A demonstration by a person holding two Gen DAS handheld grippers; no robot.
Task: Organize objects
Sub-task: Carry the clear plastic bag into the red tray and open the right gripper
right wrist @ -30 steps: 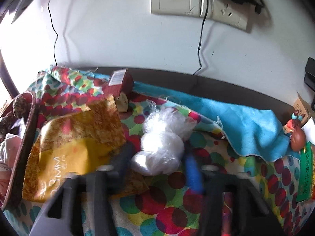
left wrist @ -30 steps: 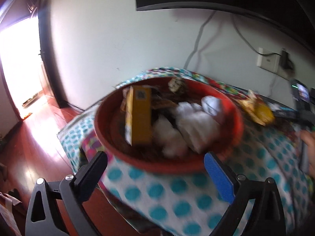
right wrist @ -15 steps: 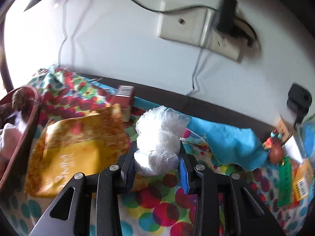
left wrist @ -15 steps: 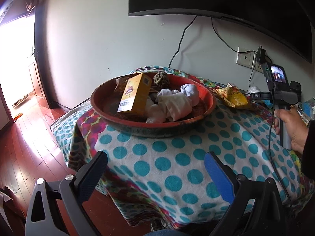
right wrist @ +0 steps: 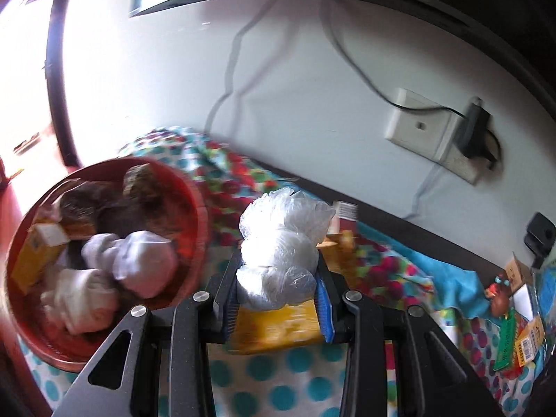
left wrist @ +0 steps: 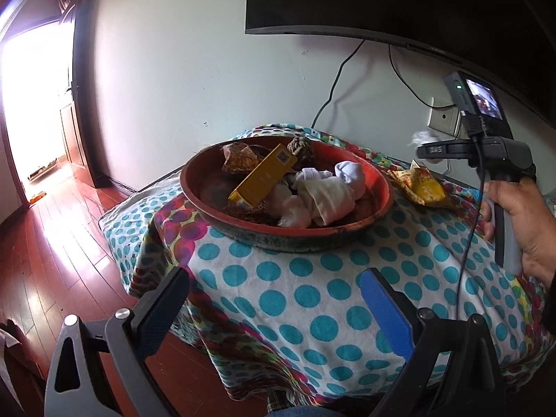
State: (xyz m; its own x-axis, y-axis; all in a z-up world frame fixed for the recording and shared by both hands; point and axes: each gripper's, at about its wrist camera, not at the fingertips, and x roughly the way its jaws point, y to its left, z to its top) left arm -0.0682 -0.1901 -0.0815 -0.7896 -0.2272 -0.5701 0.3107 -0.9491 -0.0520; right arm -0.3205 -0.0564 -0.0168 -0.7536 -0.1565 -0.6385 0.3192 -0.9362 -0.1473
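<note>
Lifted off the worktop since the earlier frame, the plastic bag point(right wrist: 281, 257) now sits clamped upright in my right gripper point(right wrist: 276, 288), whose fingers just closed on it. It hangs right of the red bowl point(right wrist: 194, 205), already holding a yellow box point(left wrist: 264, 180) and white cloths point(left wrist: 326, 191). My left gripper point(left wrist: 274, 309) gapes empty.

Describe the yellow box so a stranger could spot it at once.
Find the big red bowl on the dotted cloth below the wall screen. The yellow box lies tilted in it, left of the white cloth bundles. It is the only stiff, straight-edged carton there.
</note>
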